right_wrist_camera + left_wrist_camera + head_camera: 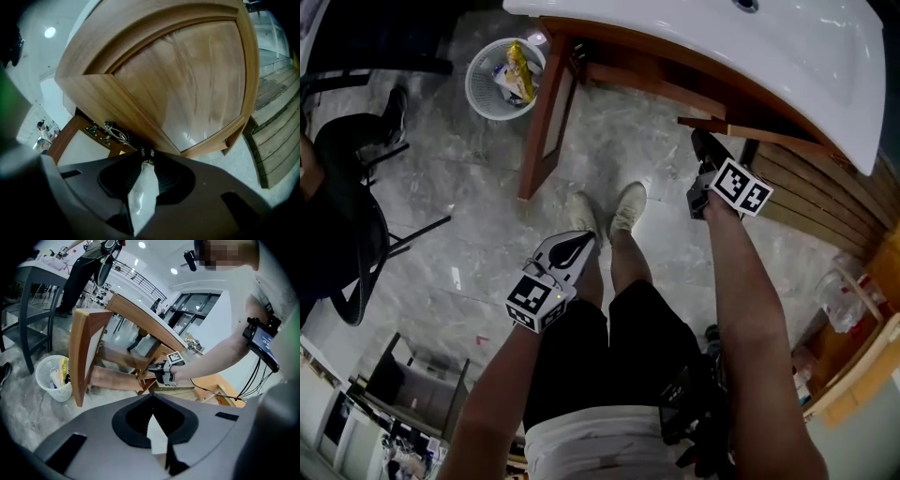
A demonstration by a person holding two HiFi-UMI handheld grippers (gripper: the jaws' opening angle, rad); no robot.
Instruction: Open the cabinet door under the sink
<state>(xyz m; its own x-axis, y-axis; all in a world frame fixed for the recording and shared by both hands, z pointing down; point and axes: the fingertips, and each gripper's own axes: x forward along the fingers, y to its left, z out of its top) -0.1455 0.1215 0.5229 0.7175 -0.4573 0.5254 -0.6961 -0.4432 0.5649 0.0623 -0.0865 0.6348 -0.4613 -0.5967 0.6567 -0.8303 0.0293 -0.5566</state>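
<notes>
The white sink point(787, 47) tops a wooden cabinet. Its right door point(741, 129) stands partly swung out, and my right gripper point(705, 150) reaches in at its free edge. In the right gripper view the paneled door point(197, 79) fills the frame, and the right gripper point(146, 158) is shut on a small dark knob point(146, 152) at the door's edge. The left door point(546, 117) hangs wide open, also seen as a tall wooden panel point(84, 357). My left gripper point(581, 246) hovers over the floor, away from the cabinet, shut point(151, 398) and holding nothing.
A white waste basket point(487, 94) with rubbish stands left of the open left door. A dark chair point(356, 187) is at the far left. Wooden slats point(825, 197) lie right of the cabinet. The person's feet point(628, 206) stand before it.
</notes>
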